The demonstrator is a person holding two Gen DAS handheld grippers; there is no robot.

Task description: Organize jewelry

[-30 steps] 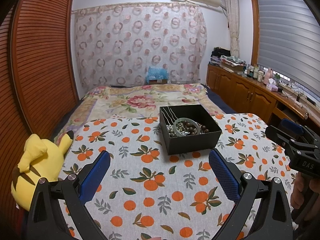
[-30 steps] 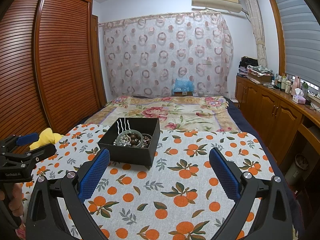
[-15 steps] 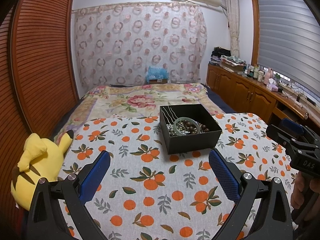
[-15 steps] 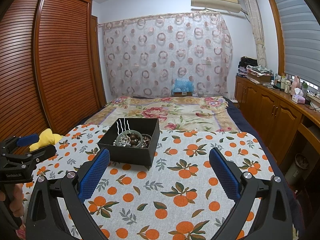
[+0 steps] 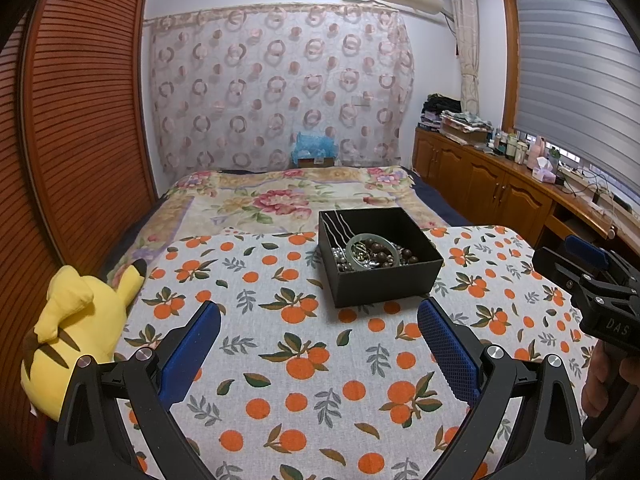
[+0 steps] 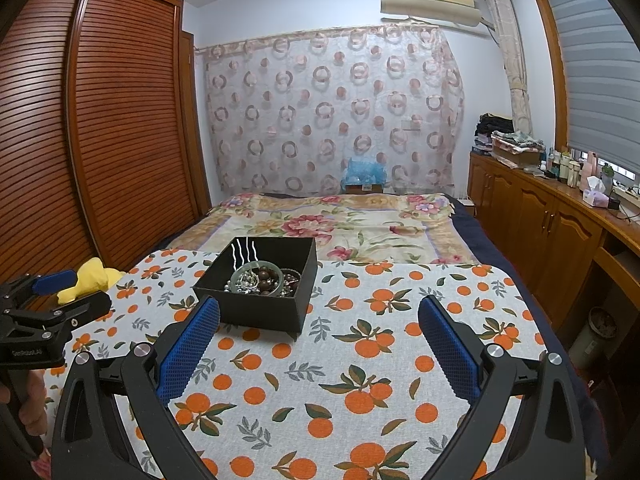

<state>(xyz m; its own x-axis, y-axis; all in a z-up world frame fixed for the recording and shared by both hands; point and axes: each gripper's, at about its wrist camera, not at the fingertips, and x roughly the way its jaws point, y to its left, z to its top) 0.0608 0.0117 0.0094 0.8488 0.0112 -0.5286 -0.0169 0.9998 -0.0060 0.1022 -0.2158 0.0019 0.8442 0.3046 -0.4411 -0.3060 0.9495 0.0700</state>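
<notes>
Square black box (image 5: 380, 256), matte card walls, open top, on table (image 5: 304, 380) under orange-print cloth; inside it a pale green bangle (image 5: 372, 250), dark brown beads (image 6: 266, 280), silvery chain, wavy hairpins (image 6: 244, 252) against the back wall; left gripper (image 5: 320, 344) spread wide, empty, blue textured pads, level, short of box; right gripper (image 6: 320, 344) likewise wide, empty; yellow plush toy (image 5: 76, 328) at table's left edge.
</notes>
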